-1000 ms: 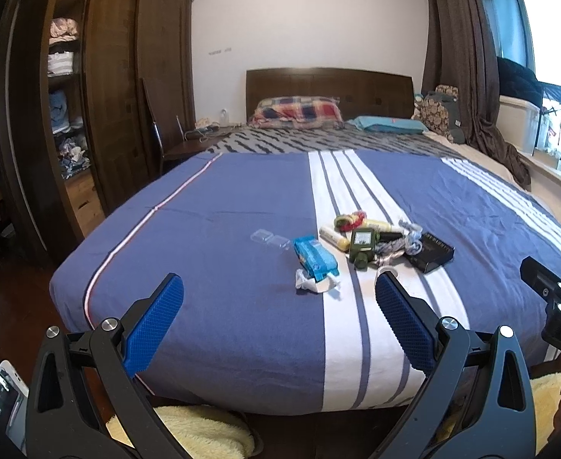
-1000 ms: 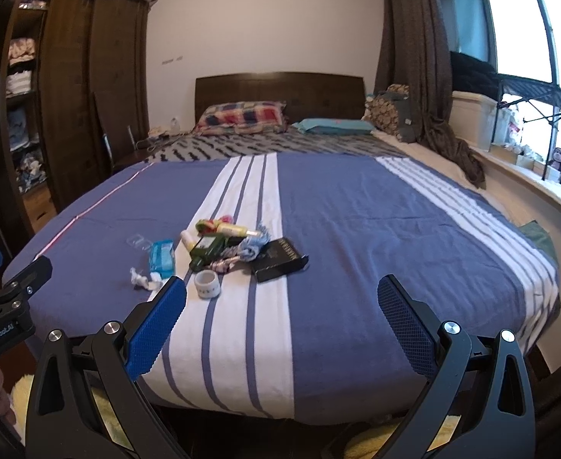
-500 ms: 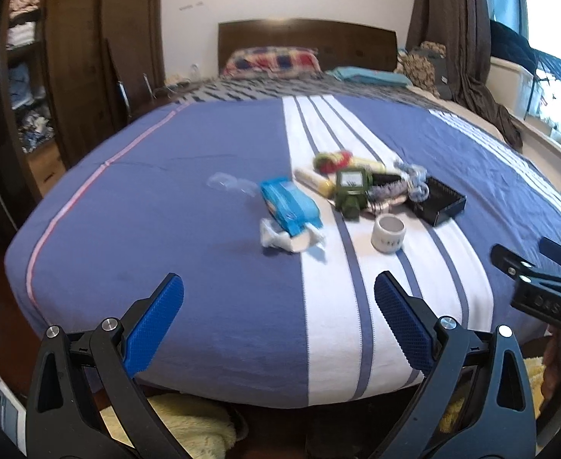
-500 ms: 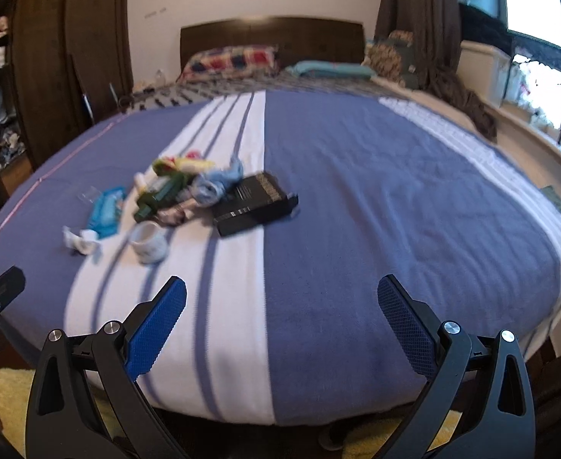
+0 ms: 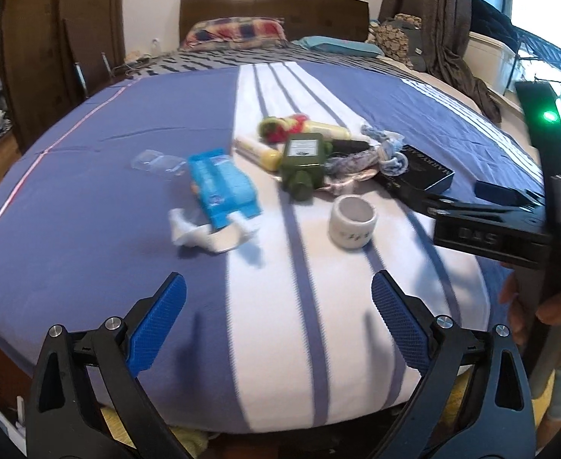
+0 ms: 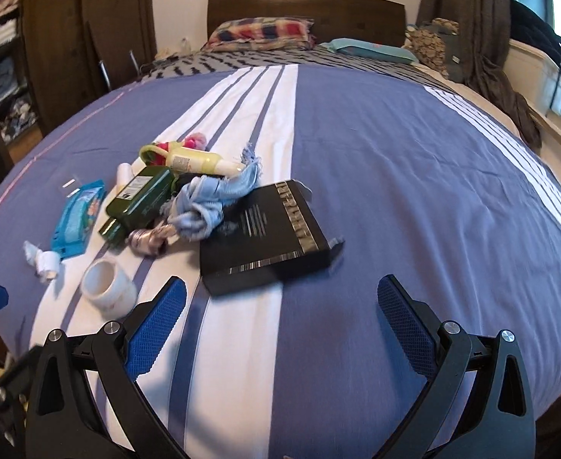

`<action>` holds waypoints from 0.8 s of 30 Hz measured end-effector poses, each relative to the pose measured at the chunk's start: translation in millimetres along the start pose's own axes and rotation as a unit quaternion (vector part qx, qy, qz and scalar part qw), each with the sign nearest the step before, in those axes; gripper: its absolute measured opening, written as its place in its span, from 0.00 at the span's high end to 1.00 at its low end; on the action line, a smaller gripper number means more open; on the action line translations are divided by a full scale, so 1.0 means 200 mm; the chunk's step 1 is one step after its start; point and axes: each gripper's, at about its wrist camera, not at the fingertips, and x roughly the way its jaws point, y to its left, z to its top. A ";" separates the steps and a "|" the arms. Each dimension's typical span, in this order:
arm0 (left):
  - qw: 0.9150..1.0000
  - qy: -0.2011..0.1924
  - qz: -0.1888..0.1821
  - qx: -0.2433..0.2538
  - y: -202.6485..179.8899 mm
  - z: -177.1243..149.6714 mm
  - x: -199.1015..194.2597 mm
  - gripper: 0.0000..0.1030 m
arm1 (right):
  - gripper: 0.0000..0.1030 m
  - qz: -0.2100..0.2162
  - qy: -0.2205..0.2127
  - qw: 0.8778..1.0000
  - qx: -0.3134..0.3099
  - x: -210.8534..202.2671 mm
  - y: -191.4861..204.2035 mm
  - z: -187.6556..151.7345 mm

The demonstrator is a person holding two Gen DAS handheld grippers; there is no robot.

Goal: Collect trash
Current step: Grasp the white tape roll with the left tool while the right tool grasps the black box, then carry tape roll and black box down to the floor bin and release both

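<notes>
Trash (image 6: pixel 188 206) loose on bedspread (image 6: pixel 395 176); white cup (image 5: pixel 353 222) empty-looking; both tools agape

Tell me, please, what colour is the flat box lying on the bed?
Black, with a silvery band; the flat box shows best in the right wrist view.

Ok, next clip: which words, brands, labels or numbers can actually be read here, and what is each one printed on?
"DAS": raised letters on the black body of the right hand-held gripper, seen from the left wrist view; the first letter is uncertain.
Silver lettering on the flat black cardboard box: a brand band plus fine print, too blurred to read.
Label on the dark green plastic bottle: too small.
Label on the pale yellow tube: too small.
Print on the blue wipes packet: blurred.
</notes>
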 end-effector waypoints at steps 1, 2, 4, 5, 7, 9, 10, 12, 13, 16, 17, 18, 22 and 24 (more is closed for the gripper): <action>1.000 0.002 -0.006 0.002 -0.02 0.01 0.02 0.12 | 0.03 0.000 0.002 1.000 -0.001 0.02 0.00 0.01; 1.000 0.005 -0.010 0.004 -0.03 0.02 0.05 0.12 | 0.03 -0.001 0.006 1.000 -0.003 0.04 -0.01 0.03; 1.000 0.008 -0.014 0.005 -0.05 0.04 0.08 0.14 | 0.03 -0.001 0.013 1.000 -0.006 0.09 -0.02 0.04; 1.000 0.009 -0.018 0.005 -0.06 0.05 0.11 0.16 | 0.03 0.003 0.017 1.000 -0.007 0.11 -0.02 0.05; 1.000 0.011 -0.023 0.006 -0.07 0.07 0.15 0.17 | 0.03 0.005 0.017 1.000 -0.010 0.13 -0.03 0.06; 1.000 0.011 -0.027 0.008 -0.10 0.09 0.19 0.18 | 0.03 0.007 0.018 1.000 -0.011 0.15 -0.04 0.08; 1.000 0.011 -0.028 0.009 -0.11 0.10 0.20 0.19 | 0.03 0.009 0.018 1.000 -0.013 0.15 -0.04 0.08; 0.999 0.009 -0.031 0.010 -0.12 0.12 0.23 0.19 | 0.07 0.013 0.018 1.000 -0.020 0.15 -0.03 0.08; 0.999 0.010 -0.033 0.010 -0.13 0.12 0.25 0.21 | 0.13 0.016 0.016 0.999 -0.025 0.15 -0.03 0.08; 0.999 0.008 -0.027 0.015 -0.14 0.13 0.29 0.35 | 0.23 0.017 0.013 0.999 -0.031 0.15 -0.02 0.08; 0.999 0.007 -0.026 0.017 -0.14 0.14 0.29 0.38 | 0.29 0.016 0.013 0.999 -0.030 0.14 -0.02 0.08; 0.999 0.007 -0.029 0.018 -0.14 0.14 0.29 0.40 | 0.29 0.016 0.012 0.999 -0.028 0.14 -0.03 0.07; 0.999 0.006 -0.037 0.022 -0.14 0.14 0.29 0.64 | 0.29 0.015 0.011 1.000 -0.025 0.09 -0.03 0.03; 0.999 0.007 -0.037 0.025 -0.14 0.14 0.28 0.69 | 0.29 0.015 0.010 1.000 -0.023 0.05 -0.03 0.01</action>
